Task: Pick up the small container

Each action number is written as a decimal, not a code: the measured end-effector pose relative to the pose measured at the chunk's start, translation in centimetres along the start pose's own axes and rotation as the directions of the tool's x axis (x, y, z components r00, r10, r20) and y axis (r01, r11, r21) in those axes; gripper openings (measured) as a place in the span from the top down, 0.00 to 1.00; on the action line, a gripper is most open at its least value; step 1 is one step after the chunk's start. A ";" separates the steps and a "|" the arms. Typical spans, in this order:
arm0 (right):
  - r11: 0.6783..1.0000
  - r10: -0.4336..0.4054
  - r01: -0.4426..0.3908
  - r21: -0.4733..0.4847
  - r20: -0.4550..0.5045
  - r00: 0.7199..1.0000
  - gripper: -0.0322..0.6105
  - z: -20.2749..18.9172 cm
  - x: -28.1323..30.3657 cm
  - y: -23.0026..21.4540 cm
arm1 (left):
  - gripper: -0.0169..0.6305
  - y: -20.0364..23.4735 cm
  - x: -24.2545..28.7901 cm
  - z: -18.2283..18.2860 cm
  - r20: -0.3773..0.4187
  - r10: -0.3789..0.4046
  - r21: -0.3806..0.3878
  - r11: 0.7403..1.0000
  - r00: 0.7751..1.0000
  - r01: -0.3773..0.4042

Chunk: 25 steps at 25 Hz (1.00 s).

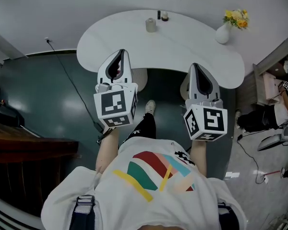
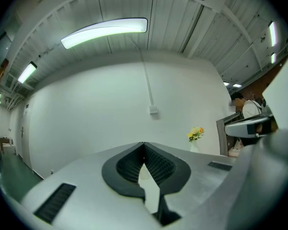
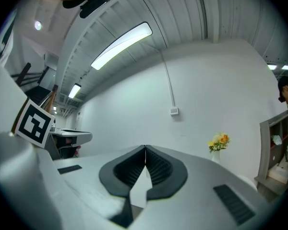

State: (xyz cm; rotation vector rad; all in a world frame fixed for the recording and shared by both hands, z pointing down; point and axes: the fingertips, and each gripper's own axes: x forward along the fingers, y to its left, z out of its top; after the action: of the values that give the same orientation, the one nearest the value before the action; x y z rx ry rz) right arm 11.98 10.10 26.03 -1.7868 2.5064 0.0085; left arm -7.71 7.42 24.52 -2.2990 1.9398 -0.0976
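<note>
Small container (image 1: 150, 25): grey, upright on the white counter (image 1: 110, 40), close to the far rim. 2 small dark items (image 1: 162, 16) sit just beyond the container, slightly right. Vase (image 1: 222, 34) with yellow flowers stands well right of the container, on the same counter.

Left hand-held gripper (image 1: 121, 52): jaws pressed together, nothing between them. It is short and left of the container, well apart. Head view puts its tip across the near rim.

Right hand-held gripper (image 1: 194, 65): jaws pressed together, empty. It is short and right of the container, farther off.

Bare counter top lies between both tips and the container. The near rim curves inward in front of the container. Dark floor (image 1: 48, 95) lies open to the left, crossed by 1 cable (image 1: 72, 83).
</note>
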 end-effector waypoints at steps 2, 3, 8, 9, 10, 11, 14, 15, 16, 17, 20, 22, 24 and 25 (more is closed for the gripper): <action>1.000 0.006 -0.006 -0.014 0.004 1.000 0.93 0.1 1.8 0.0 | 0.95 0.8 1.6 -0.1 0.010 0.008 -0.010 1.000 1.000 -0.008; 1.000 0.009 -0.009 -0.019 0.006 1.000 0.93 0.1 2.8 -0.1 | 0.95 1.0 2.5 -0.2 0.017 0.009 -0.015 1.000 1.000 -0.009; 0.999 0.029 -0.029 -0.022 -0.015 0.999 0.93 -1.4 8.9 -0.8 | 0.95 2.0 7.8 -1.1 0.028 -0.002 -0.028 1.000 1.000 0.003; 0.999 0.034 -0.035 -0.022 -0.023 0.999 0.93 -1.8 10.2 -0.9 | 0.95 2.3 9.0 -1.4 0.026 -0.004 -0.033 0.999 1.000 0.005; 0.999 0.040 -0.040 -0.022 -0.031 0.999 0.93 -2.1 11.5 -0.9 | 0.95 2.7 10.2 -1.7 0.023 -0.005 -0.038 0.999 1.000 0.006; 0.999 0.045 -0.046 -0.024 -0.038 0.998 0.93 -2.3 12.8 -0.9 | 0.95 3.2 11.4 -1.8 0.022 -0.005 -0.043 0.999 1.000 0.006; 0.998 0.058 -0.059 -0.023 -0.060 0.997 0.93 -2.6 17.0 -1.1 | 0.95 4.8 15.0 -1.9 0.024 0.004 -0.058 0.998 1.000 -0.002; 0.998 0.060 -0.061 -0.016 -0.068 0.996 0.93 -2.7 18.3 -1.2 | 0.95 5.4 16.2 -1.8 0.026 0.007 -0.064 0.998 1.000 -0.006; 0.998 0.062 -0.062 -0.007 -0.076 0.995 0.93 -2.8 19.7 -1.5 | 0.95 5.9 17.4 -1.7 0.027 0.011 -0.069 0.998 1.000 -0.009; 0.998 0.064 -0.064 0.002 -0.083 0.995 0.93 -3.0 21.0 -1.7 | 0.95 6.3 18.6 -1.7 0.028 0.013 -0.073 0.997 1.000 -0.011; 0.997 0.080 -0.078 0.016 -0.107 0.991 0.93 -3.2 24.9 -2.0 | 0.95 7.8 22.1 -1.6 0.023 0.020 -0.076 0.997 1.000 -0.018; 0.996 0.084 -0.083 0.016 -0.120 0.989 0.93 -3.1 27.4 -2.2 | 0.95 8.9 24.4 -1.2 0.022 0.021 -0.075 0.997 1.000 -0.020; 0.997 0.078 -0.077 0.016 -0.126 0.989 0.93 -2.6 29.6 -2.6 | 0.95 9.8 26.6 -0.7 0.023 0.026 -0.071 0.997 0.999 -0.025; 0.997 0.075 -0.073 0.016 -0.127 0.989 0.93 -2.4 30.7 -2.9 | 0.95 10.3 27.6 -0.5 0.021 0.034 -0.072 0.997 0.999 -0.032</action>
State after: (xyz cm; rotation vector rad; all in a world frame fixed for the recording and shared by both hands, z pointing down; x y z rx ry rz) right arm 4.62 -19.88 26.84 -1.7417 2.6528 -0.1204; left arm -13.13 -21.52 22.55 -2.3003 2.0009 0.0008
